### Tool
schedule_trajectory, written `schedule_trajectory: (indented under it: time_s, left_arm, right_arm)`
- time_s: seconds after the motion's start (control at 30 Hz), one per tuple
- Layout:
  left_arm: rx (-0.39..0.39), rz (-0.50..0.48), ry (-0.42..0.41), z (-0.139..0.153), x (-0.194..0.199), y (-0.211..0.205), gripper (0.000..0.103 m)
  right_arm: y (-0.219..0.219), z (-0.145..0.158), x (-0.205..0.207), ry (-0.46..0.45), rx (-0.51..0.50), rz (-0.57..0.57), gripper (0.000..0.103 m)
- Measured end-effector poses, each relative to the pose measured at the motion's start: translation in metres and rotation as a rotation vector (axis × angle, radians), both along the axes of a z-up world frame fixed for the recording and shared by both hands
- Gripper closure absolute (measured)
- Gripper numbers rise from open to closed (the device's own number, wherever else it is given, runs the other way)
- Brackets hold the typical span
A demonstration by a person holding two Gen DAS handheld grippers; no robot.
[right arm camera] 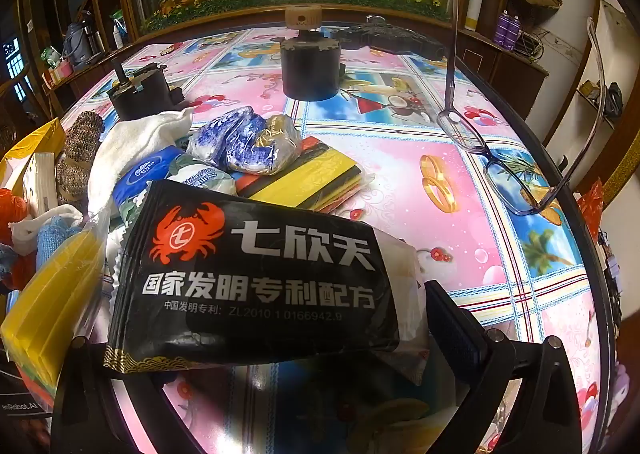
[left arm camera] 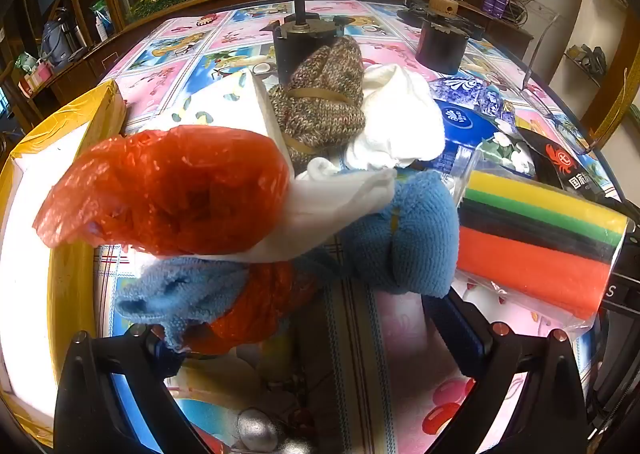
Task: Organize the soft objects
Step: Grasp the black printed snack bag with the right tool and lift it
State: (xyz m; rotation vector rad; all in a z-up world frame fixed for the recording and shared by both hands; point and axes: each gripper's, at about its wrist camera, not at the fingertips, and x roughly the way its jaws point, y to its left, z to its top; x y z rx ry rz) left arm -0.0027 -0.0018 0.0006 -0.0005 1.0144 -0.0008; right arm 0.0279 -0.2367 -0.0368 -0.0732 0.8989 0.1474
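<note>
A heap of soft things lies on the patterned table. In the left wrist view I see a red plastic bag [left arm camera: 160,190], a white cloth [left arm camera: 332,198], a blue knitted piece [left arm camera: 404,230], a light-blue towel [left arm camera: 176,294], a brown knitted hat [left arm camera: 324,98] and a white towel [left arm camera: 396,122]. My left gripper [left arm camera: 316,338] stands open just in front of the heap, with the light-blue towel's edge at its left finger [left arm camera: 108,386]. My right gripper [right arm camera: 272,338] is open wide. A black packet with a red crab [right arm camera: 256,274] lies across the gap between its fingers.
A yellow-taped box [left arm camera: 68,126] stands at the left. A striped sponge pack [left arm camera: 536,238] lies right of the heap, with a blue tissue pack [right arm camera: 148,170] and blue-white wrapped packets [right arm camera: 244,142] nearby. Glasses [right arm camera: 492,158] and two black cylinders [right arm camera: 310,66] [right arm camera: 140,90] sit on the table [right arm camera: 400,174].
</note>
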Motion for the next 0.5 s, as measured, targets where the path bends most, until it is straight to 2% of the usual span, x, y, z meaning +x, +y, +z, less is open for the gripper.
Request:
schedule_trajectory:
  time_s: [0.27,0.37,0.43,0.5]
  left_arm:
    - [0.0,0.021,0.0,0.001,0.0,0.002,0.0]
    - [0.002,-0.015,0.006,0.002,-0.001,0.002,0.0]
    - [-0.027,-0.061,0.013,0.006,-0.006,0.001,0.0]
    - [-0.052,-0.097,0.01,0.011,-0.013,0.001,0.0]
  right_arm:
    - [-0.001,-0.001,0.001,0.004,0.001,0.008,0.001]
    - [0.0,0.001,0.001,0.029,-0.004,0.054,0.001]
    - [-0.003,0.002,-0.002,0.05,-0.001,0.063,0.001]
    - [-0.012,0.007,-0.01,0.088,0.051,0.089,0.001]
